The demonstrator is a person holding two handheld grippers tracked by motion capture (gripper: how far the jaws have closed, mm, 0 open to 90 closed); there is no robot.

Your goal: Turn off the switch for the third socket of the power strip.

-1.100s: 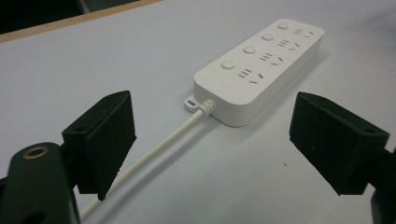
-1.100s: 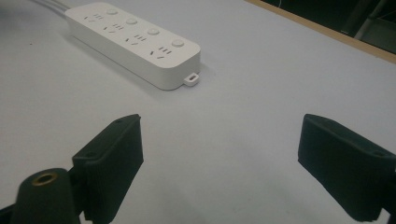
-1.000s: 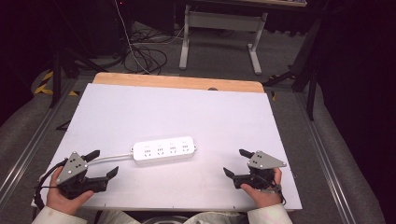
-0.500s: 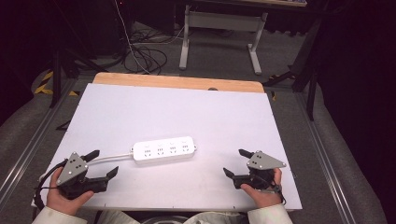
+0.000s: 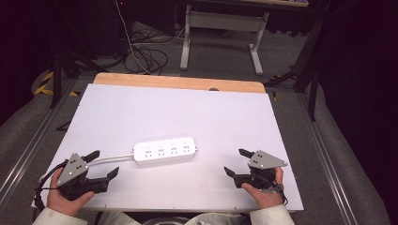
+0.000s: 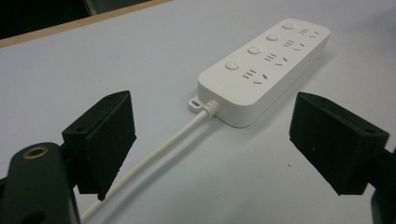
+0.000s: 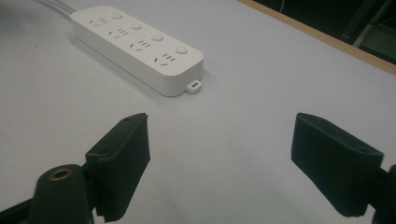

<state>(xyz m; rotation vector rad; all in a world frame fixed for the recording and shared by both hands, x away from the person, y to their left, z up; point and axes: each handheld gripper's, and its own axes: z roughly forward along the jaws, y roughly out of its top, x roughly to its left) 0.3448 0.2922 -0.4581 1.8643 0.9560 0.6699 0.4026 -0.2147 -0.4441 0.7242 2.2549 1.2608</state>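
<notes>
White tabletop (image 5: pixel 187 108) with a bare wooden strip along its far edge, set in a dark room; grey floor on both sides; black cables (image 5: pixel 145 56) coiled on the floor beyond the far edge, beside the pale metal legs of a stand (image 5: pixel 220 28); yellow-and-black tape (image 5: pixel 44 82) at the far left.

White power strip (image 5: pixel 164 150) lying flat near the middle of the near half of the tabletop, long side across; four sockets in a row, each with a round button beside it; small mounting tab at each end; white cord (image 5: pixel 112 159) running from its left end toward the left hand-held gripper (image 5: pixel 104 165), passing between the spread jaws in the left gripper view, close beside one of them.

Left hand-held gripper held low at the near left corner, jaws wide apart, pinching nothing; right hand-held gripper (image 5: pixel 238 162) at the near right, jaws likewise wide apart and empty, aimed at the strip's right end, well apart from it; both resting in the person's hands, pale sleeves at the bottom edge.
</notes>
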